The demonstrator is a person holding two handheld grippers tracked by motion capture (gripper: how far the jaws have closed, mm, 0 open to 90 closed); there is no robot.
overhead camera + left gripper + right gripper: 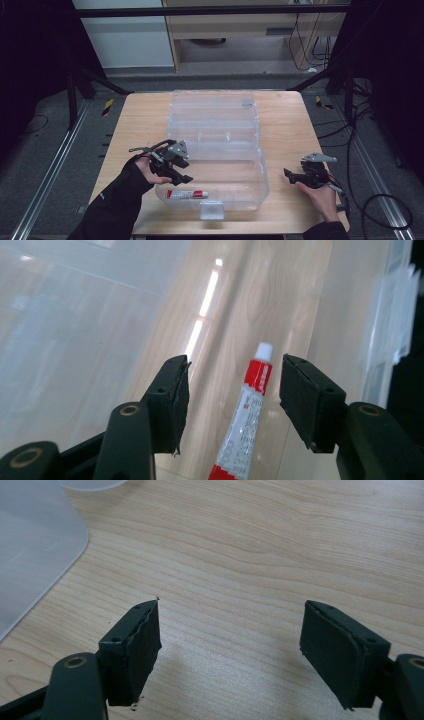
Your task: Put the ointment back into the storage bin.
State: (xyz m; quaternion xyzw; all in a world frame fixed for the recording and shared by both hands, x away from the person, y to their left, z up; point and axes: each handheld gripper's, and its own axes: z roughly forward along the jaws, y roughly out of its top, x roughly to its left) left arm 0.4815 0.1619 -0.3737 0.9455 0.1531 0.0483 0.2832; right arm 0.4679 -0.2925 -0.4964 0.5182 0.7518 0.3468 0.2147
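The left tongs hang over the near-left part of the clear plastic box, jaws parted and gripping nothing. Below them a red-and-white tube lies flat on the box floor (white cap pointing away in the left gripper view), apart from both pads. The right tongs stand wide open and empty over the bare wooden table, just right of the box.

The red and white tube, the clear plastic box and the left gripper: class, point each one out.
Red and white tube [245, 420], left gripper view, on its printed white body.
Clear plastic box [262, 186], high view, on its right wall.
Left gripper [232, 390], left gripper view, midway between its open jaw tips.
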